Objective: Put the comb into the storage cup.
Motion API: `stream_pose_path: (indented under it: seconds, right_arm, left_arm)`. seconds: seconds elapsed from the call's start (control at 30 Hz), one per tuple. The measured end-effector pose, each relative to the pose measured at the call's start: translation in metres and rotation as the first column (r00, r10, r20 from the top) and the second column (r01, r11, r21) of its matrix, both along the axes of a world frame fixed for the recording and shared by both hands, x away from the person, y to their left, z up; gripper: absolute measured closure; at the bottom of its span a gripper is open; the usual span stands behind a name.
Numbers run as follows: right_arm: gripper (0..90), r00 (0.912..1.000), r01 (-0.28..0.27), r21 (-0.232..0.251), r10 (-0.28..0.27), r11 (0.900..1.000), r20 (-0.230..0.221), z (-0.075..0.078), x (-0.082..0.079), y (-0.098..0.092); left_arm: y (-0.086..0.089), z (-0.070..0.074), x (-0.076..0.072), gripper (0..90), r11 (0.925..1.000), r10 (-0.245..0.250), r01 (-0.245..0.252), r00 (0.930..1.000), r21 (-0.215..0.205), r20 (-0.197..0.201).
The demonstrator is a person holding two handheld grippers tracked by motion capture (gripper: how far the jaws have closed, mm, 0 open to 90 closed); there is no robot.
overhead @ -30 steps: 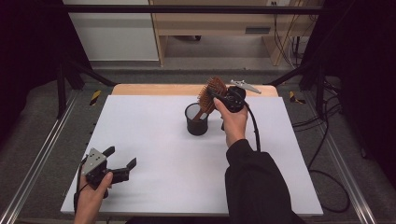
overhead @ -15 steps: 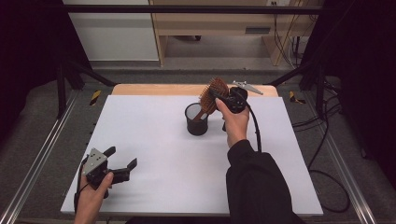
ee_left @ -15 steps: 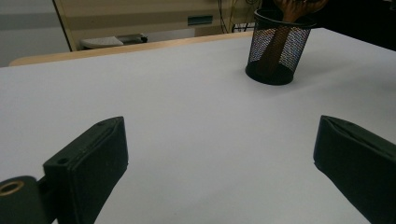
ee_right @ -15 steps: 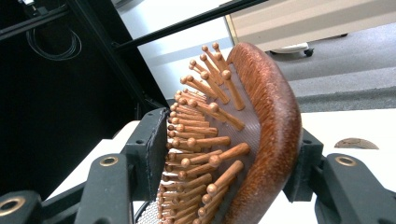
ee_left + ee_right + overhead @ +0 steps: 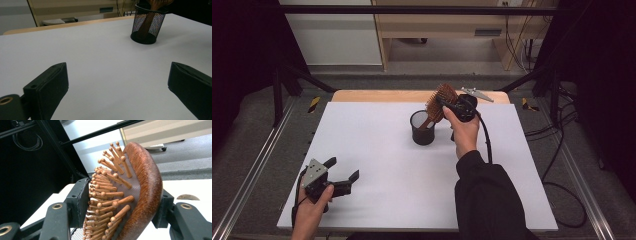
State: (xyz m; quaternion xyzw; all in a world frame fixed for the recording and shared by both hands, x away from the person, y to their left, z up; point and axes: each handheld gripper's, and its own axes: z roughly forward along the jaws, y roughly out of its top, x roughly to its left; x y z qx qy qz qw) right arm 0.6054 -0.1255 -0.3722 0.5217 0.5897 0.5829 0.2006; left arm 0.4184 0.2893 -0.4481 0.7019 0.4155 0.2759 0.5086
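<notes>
While the left gripper (image 5: pixel 343 176) is resting near the counter's (image 5: pixel 377 150) front edge, jaws wide and empty, the right gripper (image 5: pixel 447 104) is holding the brush (image 5: pixel 438 106) by its head farther back. The handle is slanting down into the cup (image 5: pixel 422 128), directly below the jaws. The right gripper view is showing pads against bristles (image 5: pixel 107 195) and back; the left gripper view is showing the handle inside the mesh (image 5: pixel 147 22).

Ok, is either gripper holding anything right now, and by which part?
The right gripper clamps the wooden hairbrush across its head, bristles to back, its handle down in the mesh cup. The left gripper holds nothing, jaws open.
</notes>
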Motion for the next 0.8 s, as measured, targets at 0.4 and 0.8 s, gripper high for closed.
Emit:
stream_pose_path:
  seconds: [0.4, 0.8]
  right_arm:
    - [38.6, 1.0000, 0.000, -0.011, 0.000, 1.000, -0.005, 0.0002, 0.0002, 0.0006]
    - [38.0, 1.0000, -0.002, -0.017, 0.002, 1.000, -0.006, 0.0001, 0.0006, 0.0003]
  left_arm:
    - [-0.0003, 0.0000, 0.0000, 3.5, 1.0000, -0.002, 0.002, 1.0000, 0.002, -0.001]
    - [-0.0003, 0.0001, -0.0001, 3.5, 1.0000, -0.004, 0.004, 1.0000, 0.002, -0.001]
